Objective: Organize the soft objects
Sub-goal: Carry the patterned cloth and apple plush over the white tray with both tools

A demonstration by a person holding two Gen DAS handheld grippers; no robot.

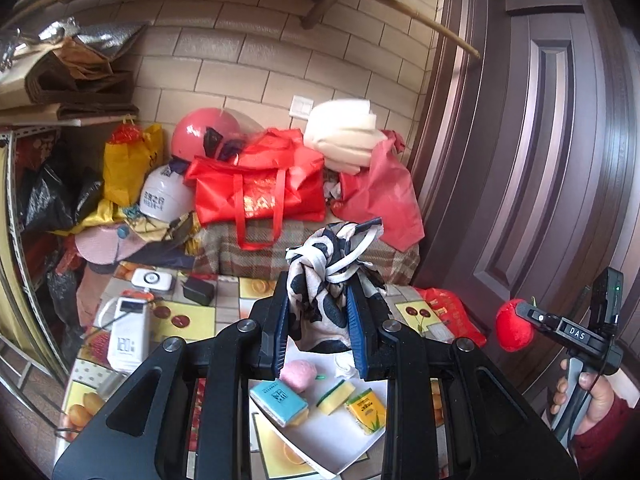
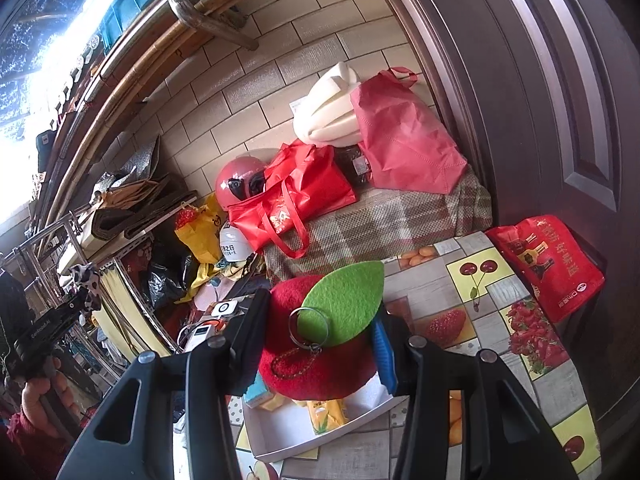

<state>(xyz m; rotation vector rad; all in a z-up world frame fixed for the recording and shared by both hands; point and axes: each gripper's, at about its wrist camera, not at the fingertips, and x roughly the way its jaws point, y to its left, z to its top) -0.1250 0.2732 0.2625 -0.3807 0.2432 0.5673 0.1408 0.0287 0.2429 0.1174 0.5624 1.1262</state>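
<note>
White tray (image 1: 360, 446) sits directly below and ahead of both grippers, on fruit-print tablecloth (image 1: 188, 320). Left gripper (image 1: 320, 320) pinches knotted black-and-white scarf (image 1: 332, 276), bundle standing upright, hanging over tray's near half. Right gripper (image 2: 320, 344) clamps red plush apple (image 2: 316, 356), green leaf up, above tray's far corner; looks slightly nearer. Tray already holds sponges (image 1: 336, 396), yellow packet (image 1: 366, 410). Cluttered room: red bags, helmet, tiled wall, brown door on right.
</note>
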